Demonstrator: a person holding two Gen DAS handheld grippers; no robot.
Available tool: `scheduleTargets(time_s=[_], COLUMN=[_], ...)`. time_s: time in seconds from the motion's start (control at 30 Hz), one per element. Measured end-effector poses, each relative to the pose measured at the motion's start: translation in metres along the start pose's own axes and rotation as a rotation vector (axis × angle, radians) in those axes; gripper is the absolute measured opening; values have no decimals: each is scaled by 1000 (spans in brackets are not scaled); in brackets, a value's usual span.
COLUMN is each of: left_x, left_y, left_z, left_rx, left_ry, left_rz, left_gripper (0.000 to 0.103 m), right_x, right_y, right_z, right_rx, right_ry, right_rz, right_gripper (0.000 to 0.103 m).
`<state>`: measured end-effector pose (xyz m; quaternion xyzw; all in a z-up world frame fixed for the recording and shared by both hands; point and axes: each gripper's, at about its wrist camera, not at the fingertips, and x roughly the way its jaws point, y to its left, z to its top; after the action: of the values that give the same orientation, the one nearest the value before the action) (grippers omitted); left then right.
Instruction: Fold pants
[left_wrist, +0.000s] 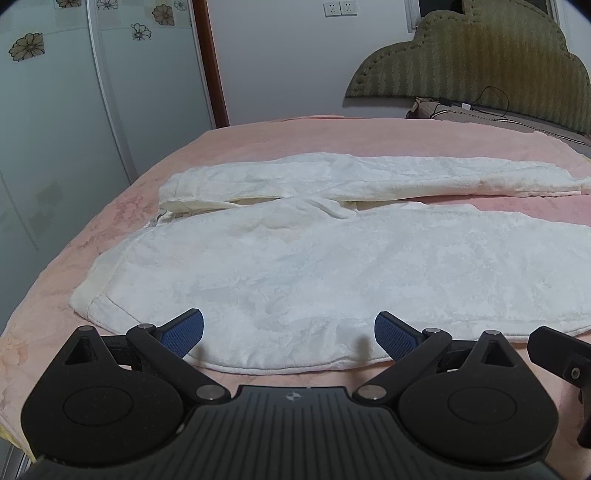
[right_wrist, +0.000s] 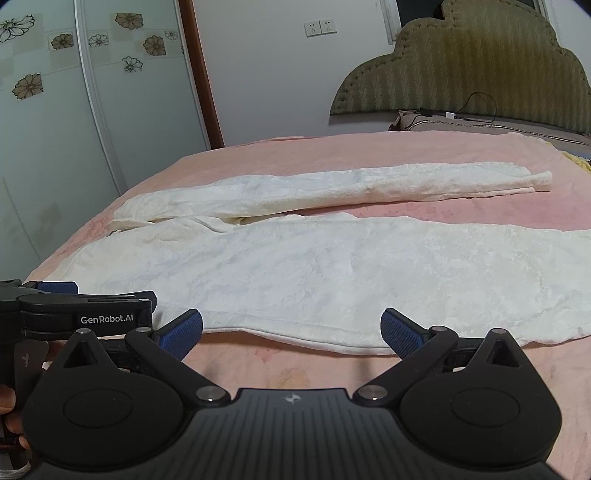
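White pants (left_wrist: 295, 266): spread flat on pink blanket (left_wrist: 110, 206), 2 legs apart, waist at left. Left gripper (left_wrist: 289, 332): fingers wide apart, empty, over near hem. Right gripper (right_wrist: 291, 330): same, just short of hem.

Left tongs (left_wrist: 289, 334) and right tongs (right_wrist: 291, 334) gape, seemingly level.

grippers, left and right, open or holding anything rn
Left gripper: open, empty, at the near edge of the white pants.
Right gripper: open, empty, just short of the pants' near edge, over the pink blanket.
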<state>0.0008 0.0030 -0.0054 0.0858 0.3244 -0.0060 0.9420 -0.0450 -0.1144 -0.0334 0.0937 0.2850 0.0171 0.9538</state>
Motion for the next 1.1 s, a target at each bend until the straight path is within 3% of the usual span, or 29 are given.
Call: scheduleTargets(time_s=[0.83,0.93,1.1], left_x=[14,18,34], left_y=[2,9,21], left_z=[-2,5,23], left_rx=[-3,-32,-64], left_ry=[18,0,-32], left_rz=[-6,-11,39], left_gripper=[101,102,102], right_x=[5,5,31], right_y=[-2,-4,-6], right_z=[-6,-1,35], right_rx=[-19,-57,-135], right_ry=[-10,-59,-38], right_rz=[58,109,171], right_gripper=[103,103,103])
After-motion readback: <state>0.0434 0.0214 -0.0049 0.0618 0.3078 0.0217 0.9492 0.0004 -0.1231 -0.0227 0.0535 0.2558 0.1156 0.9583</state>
